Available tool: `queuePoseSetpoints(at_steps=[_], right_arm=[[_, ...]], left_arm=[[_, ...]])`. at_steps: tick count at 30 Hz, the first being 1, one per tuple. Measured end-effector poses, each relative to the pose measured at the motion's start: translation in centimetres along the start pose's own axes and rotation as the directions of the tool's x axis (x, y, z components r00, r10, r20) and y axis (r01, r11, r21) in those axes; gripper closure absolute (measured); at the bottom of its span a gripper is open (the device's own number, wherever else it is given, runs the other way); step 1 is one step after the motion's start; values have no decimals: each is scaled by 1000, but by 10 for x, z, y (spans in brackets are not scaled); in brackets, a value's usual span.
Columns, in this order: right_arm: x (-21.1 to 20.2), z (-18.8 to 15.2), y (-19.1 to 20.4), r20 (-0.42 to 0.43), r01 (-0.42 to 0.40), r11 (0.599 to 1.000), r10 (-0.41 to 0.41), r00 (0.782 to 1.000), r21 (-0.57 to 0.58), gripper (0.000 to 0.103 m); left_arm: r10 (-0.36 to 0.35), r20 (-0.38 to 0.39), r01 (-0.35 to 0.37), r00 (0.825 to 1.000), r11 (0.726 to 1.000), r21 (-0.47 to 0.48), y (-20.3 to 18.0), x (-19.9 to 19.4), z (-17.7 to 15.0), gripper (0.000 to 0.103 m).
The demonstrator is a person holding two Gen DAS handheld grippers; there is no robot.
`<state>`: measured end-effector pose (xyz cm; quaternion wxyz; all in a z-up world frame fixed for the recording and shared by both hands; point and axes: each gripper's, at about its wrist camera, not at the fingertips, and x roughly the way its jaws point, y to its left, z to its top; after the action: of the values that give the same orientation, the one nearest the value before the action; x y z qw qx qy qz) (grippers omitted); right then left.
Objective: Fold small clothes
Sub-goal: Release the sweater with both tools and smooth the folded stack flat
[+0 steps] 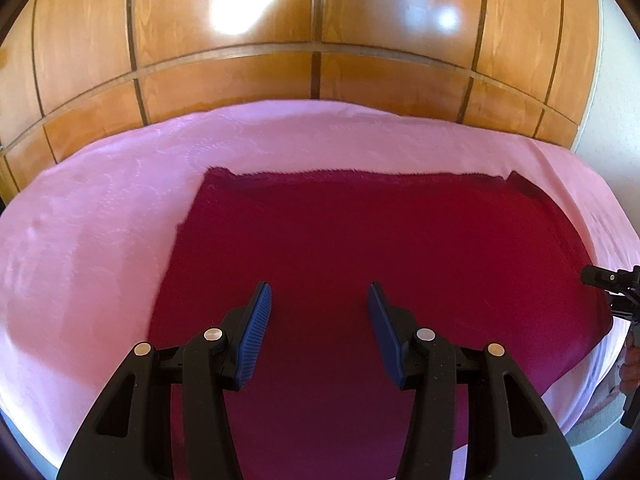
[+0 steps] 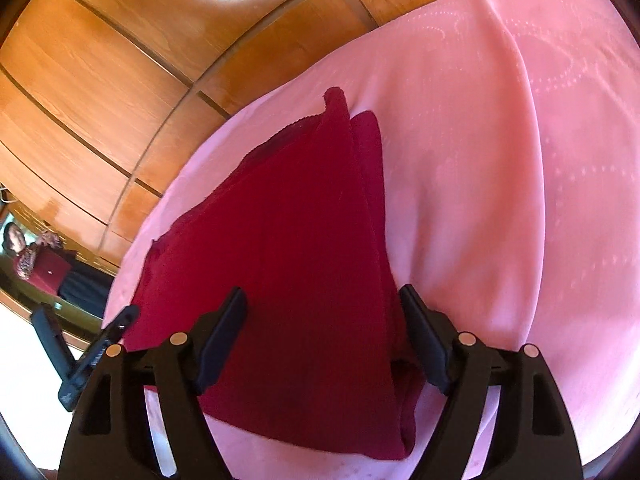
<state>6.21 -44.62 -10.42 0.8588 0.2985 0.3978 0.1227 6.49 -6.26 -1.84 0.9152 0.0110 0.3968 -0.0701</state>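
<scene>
A dark red cloth (image 1: 380, 240) lies spread on a pink sheet (image 1: 100, 220). My left gripper (image 1: 320, 292) is open above the cloth's near part, holding nothing. In the right wrist view the same red cloth (image 2: 288, 240) shows folded layers along its right edge. My right gripper (image 2: 322, 296) is open and straddles the cloth's near edge, nothing clamped. The right gripper also shows at the far right of the left wrist view (image 1: 612, 284), at the cloth's right edge. The left gripper shows at lower left in the right wrist view (image 2: 100, 344).
A wooden panelled wall (image 1: 312, 60) stands right behind the pink surface. The pink sheet has a long crease (image 2: 528, 128) to the right of the cloth. A person in red (image 2: 28, 256) appears at the far left.
</scene>
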Motion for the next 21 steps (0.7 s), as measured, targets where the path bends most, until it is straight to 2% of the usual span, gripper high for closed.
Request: queuePoseSetpoints(at_steps=[3, 6, 9, 12, 14, 15, 21], right_arm=[[-1, -1, -4, 7, -19, 1000, 19, 1000, 19, 25], [-2, 6, -8, 27, -42, 998, 41, 999, 45, 25], [3, 16, -9, 51, -49, 997, 47, 998, 51, 27], [15, 24, -12, 48, -48, 998, 46, 998, 41, 34], [18, 27, -14, 34, -57, 998, 56, 998, 28, 47], [20, 27, -14, 24, -60, 998, 60, 998, 21, 49], [10, 16, -14, -37, -117, 993, 116, 993, -15, 48]], left_arm=[[6, -14, -6, 1000, 1000, -6, -3, 4, -1, 54], [-52, -18, 52, 998, 998, -34, -5, 1, 2, 54], [-75, -14, 75, 997, 997, -4, -16, 2, 4, 54], [-92, -29, 92, 995, 996, 2, -24, 8, 6, 54], [-75, -39, 76, 996, 997, 26, -31, 14, 6, 54], [-65, -60, 67, 996, 997, 33, -32, 22, 5, 54], [-33, -79, 36, 996, 999, 35, -37, 37, 7, 53]])
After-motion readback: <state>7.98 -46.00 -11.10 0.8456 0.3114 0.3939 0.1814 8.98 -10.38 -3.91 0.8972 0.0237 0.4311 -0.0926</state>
